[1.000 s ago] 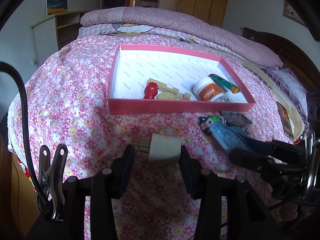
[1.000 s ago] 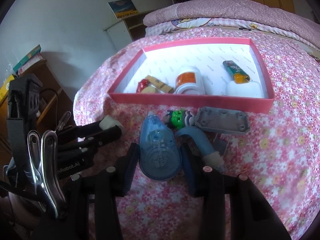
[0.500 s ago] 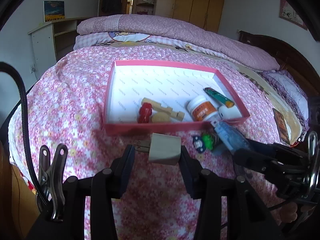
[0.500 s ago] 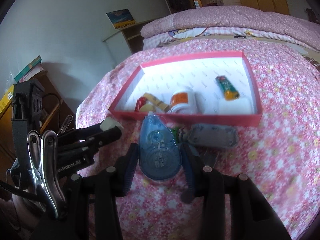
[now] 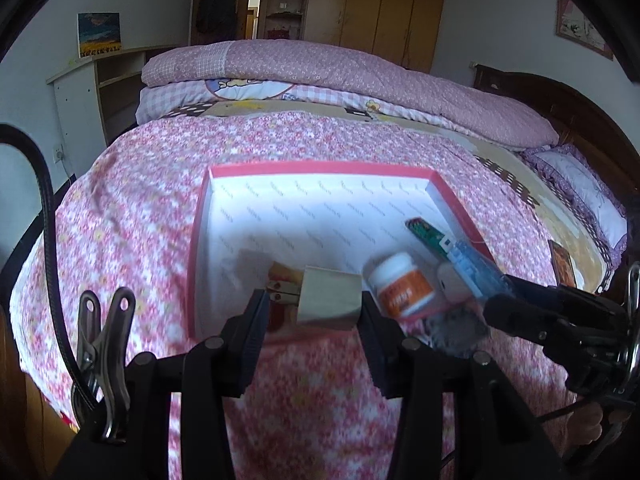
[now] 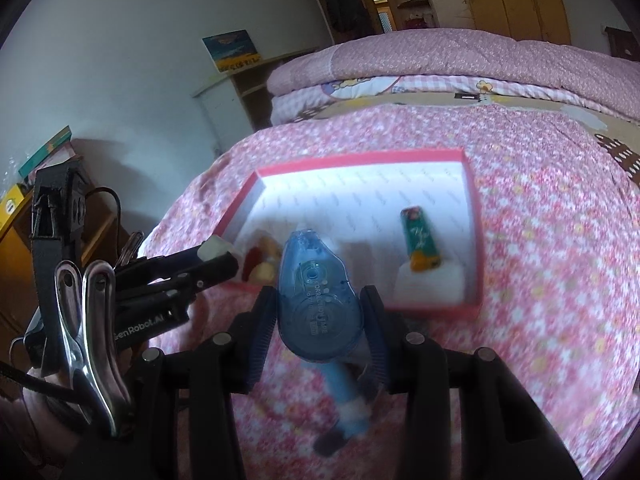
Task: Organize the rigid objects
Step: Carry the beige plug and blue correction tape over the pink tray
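One beige plug adapter (image 5: 329,298), blue translucent tape dispenser (image 6: 318,300)

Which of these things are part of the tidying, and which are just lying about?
Part of the job:
- pink tray
- plug adapter, in left gripper
- correction tape, in right gripper
- lighter
- pill bottle

Just there:
- folded quilt
- wardrobe

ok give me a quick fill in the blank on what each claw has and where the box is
1. The left claw is shut on a white ____.
2. The right claw is shut on a ____ tape dispenser.
3. The pink box sits on a flowered ____.
4. The green lighter lies ____ the box.

Missing words: plug; blue; bedspread; inside
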A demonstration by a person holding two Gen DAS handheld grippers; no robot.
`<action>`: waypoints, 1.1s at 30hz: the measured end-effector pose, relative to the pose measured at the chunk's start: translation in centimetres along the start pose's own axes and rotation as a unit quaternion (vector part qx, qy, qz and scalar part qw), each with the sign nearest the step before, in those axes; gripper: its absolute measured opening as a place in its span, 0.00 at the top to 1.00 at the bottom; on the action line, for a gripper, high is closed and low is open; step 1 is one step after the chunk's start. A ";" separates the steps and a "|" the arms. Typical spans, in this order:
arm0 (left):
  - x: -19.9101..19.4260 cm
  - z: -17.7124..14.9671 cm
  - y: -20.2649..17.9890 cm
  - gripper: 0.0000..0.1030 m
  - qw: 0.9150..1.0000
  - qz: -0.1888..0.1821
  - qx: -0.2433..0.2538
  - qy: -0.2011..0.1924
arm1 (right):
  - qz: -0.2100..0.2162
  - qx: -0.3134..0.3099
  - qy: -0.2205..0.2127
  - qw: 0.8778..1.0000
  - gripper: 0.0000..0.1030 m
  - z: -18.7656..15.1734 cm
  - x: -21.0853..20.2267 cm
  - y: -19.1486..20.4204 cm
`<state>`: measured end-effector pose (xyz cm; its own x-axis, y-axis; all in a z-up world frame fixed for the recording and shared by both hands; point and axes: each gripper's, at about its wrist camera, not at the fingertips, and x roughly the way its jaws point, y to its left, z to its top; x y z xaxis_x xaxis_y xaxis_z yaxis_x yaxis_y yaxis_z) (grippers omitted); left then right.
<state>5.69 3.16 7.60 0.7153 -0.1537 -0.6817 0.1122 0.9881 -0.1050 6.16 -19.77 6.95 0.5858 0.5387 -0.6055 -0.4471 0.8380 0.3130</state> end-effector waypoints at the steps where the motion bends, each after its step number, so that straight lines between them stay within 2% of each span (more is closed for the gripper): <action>1: 0.2 0.4 0.0 0.55 1.000 0.000 0.000 0.000 | -0.002 0.000 -0.001 1.000 0.58 0.5 0.2 -0.2; 10: 3.6 3.1 0.4 0.55 1.000 0.006 0.003 0.008 | -0.014 0.001 0.000 1.000 0.58 3.7 2.6 -2.0; 17: 6.3 3.9 0.5 0.55 1.000 0.004 0.003 0.021 | -0.035 0.005 0.005 0.999 0.58 5.3 5.1 -3.9; 27: 8.9 4.0 0.5 0.55 0.999 0.006 0.000 0.034 | -0.071 0.017 0.010 0.997 0.58 5.6 6.9 -6.2; 33: 9.3 3.8 0.1 0.55 0.999 0.004 0.006 0.040 | -0.072 0.028 0.016 0.997 0.58 5.5 7.5 -6.9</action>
<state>15.00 1.88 4.03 0.6594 -0.1447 -0.7378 0.1147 0.9892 -0.0914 17.35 -21.01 4.31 0.6186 0.4110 -0.6696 -0.3218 0.9100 0.2613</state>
